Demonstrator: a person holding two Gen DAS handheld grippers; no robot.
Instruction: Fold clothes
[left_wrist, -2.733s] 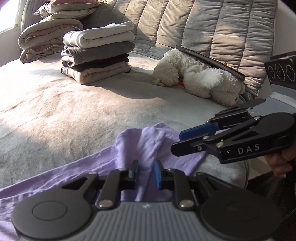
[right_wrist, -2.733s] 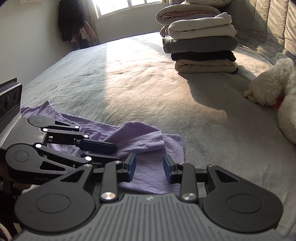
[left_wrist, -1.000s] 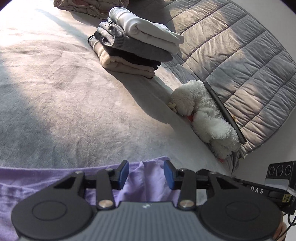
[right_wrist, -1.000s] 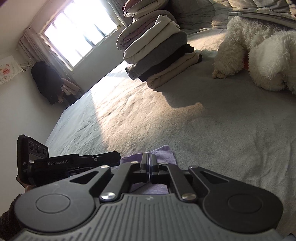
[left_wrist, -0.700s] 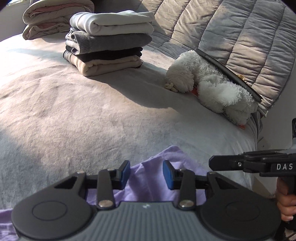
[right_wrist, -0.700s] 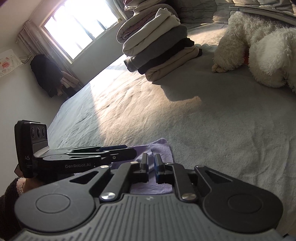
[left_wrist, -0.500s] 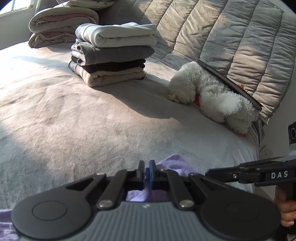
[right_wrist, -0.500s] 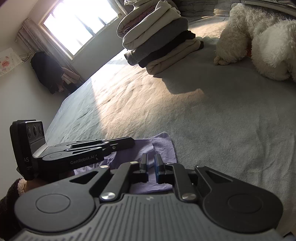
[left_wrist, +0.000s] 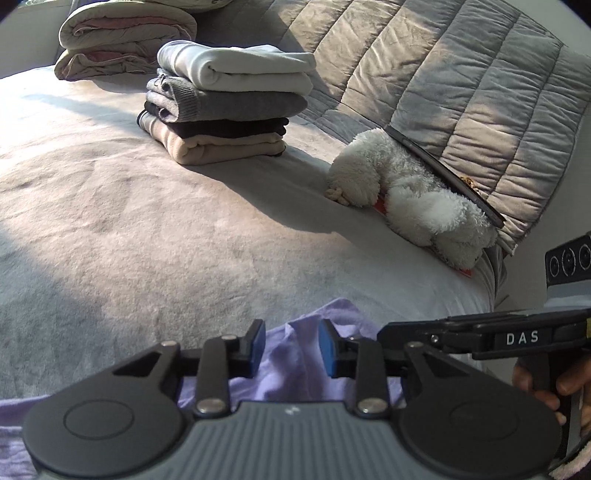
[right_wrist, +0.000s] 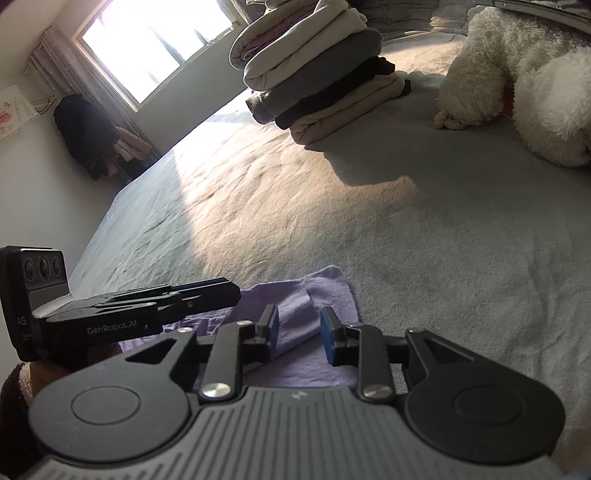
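Note:
A lilac garment (left_wrist: 295, 373) lies crumpled at the near edge of the grey bed (left_wrist: 147, 229). My left gripper (left_wrist: 291, 345) hovers over its raised fold; the jaws are opening, with fabric between the blue pads but not pinched. My right gripper (right_wrist: 300, 330) stands over the same garment (right_wrist: 328, 291), jaws also opening, a fold lying loose between its pads. The two grippers sit side by side: the right one (left_wrist: 391, 332) shows at the left view's right edge with a hand behind it, and the left one (right_wrist: 221, 295) at the right view's left.
A stack of folded clothes (left_wrist: 229, 107) stands at the back of the bed, rolled blankets (left_wrist: 125, 33) behind it. A white plush toy (left_wrist: 413, 206) leans on the quilted grey headboard (left_wrist: 461, 81). In the right view a window (right_wrist: 147, 40) and hanging dark clothes (right_wrist: 88, 133) are far left.
Half a second ago the left jaws were shut on the lilac fabric; now they stand apart. The right jaws, shut a second ago, have widened. Both hands stayed in place.

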